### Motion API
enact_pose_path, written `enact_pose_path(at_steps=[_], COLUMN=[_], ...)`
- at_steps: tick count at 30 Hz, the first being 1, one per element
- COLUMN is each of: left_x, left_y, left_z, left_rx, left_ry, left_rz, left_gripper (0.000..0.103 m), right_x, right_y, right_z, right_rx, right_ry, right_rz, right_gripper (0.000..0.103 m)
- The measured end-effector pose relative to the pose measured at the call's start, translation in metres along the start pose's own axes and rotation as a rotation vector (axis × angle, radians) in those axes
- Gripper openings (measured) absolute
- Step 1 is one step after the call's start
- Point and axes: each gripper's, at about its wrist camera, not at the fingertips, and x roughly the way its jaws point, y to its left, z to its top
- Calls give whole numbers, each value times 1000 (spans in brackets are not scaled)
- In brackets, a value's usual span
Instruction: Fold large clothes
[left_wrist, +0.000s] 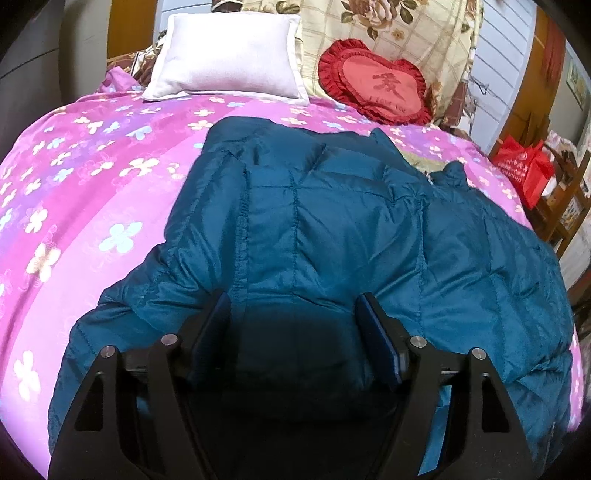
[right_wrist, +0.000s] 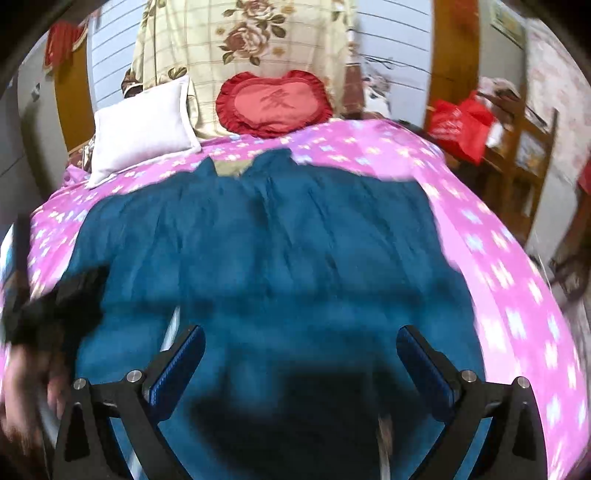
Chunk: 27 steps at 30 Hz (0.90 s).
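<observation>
Both claws are hanging released, pads apart: the left claw (left_wrist: 295, 314) and right claw (right_wrist: 301, 352) above a quilted, shiny teal jacket (left_wrist: 332, 229) lying flat on the pink flowered bed (left_wrist: 92, 177); a frilled red heart cushion (left_wrist: 373, 86) is sitting at twelve o'clock.

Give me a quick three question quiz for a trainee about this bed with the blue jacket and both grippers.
1. True or false: the left gripper is clamped on the teal jacket.
2. Which cushion is heart-shaped: A white, B red, C floral?
3. What does the jacket lie on?

Key: 1 false, its jaws stand apart above the jacket, as do those of the right gripper. 2 B, the red cushion, beside the white pillow. 3 The pink flowered bedspread.
</observation>
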Motion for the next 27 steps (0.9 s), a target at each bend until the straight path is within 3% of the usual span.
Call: enact_pose_path(at_steps=[2, 3, 5, 8, 12, 14, 19, 27], left_x=[1, -4, -28, -67, -75, -81, -76, -76], left_y=[-7, -10, -8, -5, -7, -5, -2, -2], left_z=[2, 3, 1, -27, -82, -96, -102, -103], left_rx=[50, 95, 79, 80, 172, 181, 166, 173], left_ry=[19, 39, 35, 32, 151, 112, 83, 89], left_rz=[12, 36, 30, -21, 41, 49, 71, 78], left_gripper=[81, 80, 80, 80, 81, 82, 92, 92], right_x=[-10, -4, 13, 11, 11, 13, 12, 10], right_y=[-15, -24, -35, -38, -40, -38, -36, -33], right_z=[-34, -49, -60, -61, -62, -61, -65, -69], right_rx=[13, 40, 88, 21, 0, -12, -12, -39], right_ry=[-5, 60, 201, 186, 183, 185, 184, 183], right_rz=[-24, -11, 44, 85, 95, 79, 67, 62], right_gripper=[103, 103, 103, 103, 103, 103, 103, 103])
